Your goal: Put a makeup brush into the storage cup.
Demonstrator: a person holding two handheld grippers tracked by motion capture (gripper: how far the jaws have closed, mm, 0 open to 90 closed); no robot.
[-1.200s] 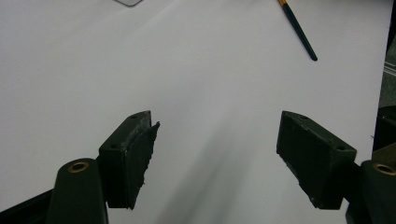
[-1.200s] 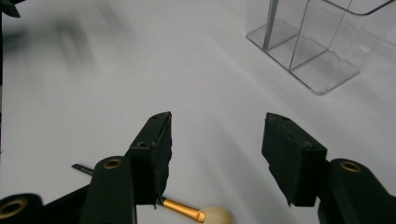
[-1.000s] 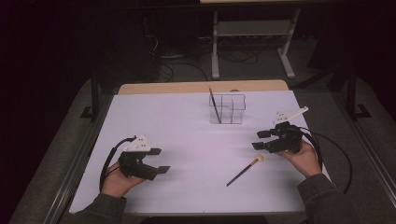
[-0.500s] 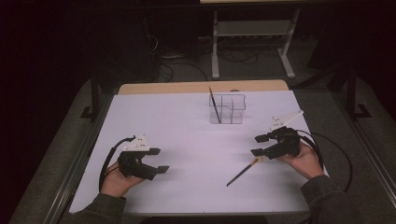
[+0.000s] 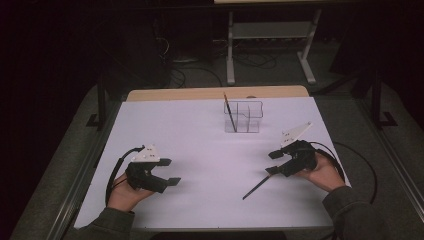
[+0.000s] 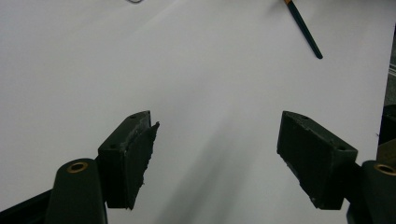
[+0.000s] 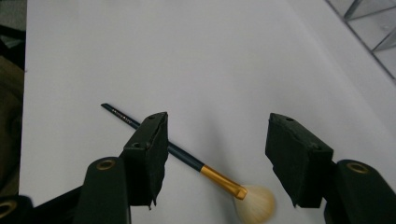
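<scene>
A makeup brush (image 5: 256,187) with a dark handle, gold ferrule and pale bristles lies flat on the white table (image 5: 200,135) at the near right. My right gripper (image 5: 272,163) hovers over its bristle end. In the right gripper view the brush (image 7: 187,158) passes under the left jaw, and the right gripper (image 7: 217,123) is open. Its jaws have just been closing a little, with no pad pressing on the brush. At the near left my left gripper (image 5: 171,171) is open with nothing in it. In the left gripper view the left gripper (image 6: 217,126) faces bare table, with the brush handle (image 6: 303,30) far off.
A clear compartment organizer (image 5: 245,117) stands at the back middle of the table, with a thin dark brush (image 5: 230,112) upright in its left section. Its corner (image 7: 369,23) is at the top right of the right gripper view. A metal stand (image 5: 270,30) is on the floor beyond.
My right gripper has drifted slightly nearer and lower, toward the brush's bristle end. The left gripper and the brush have stayed put.
</scene>
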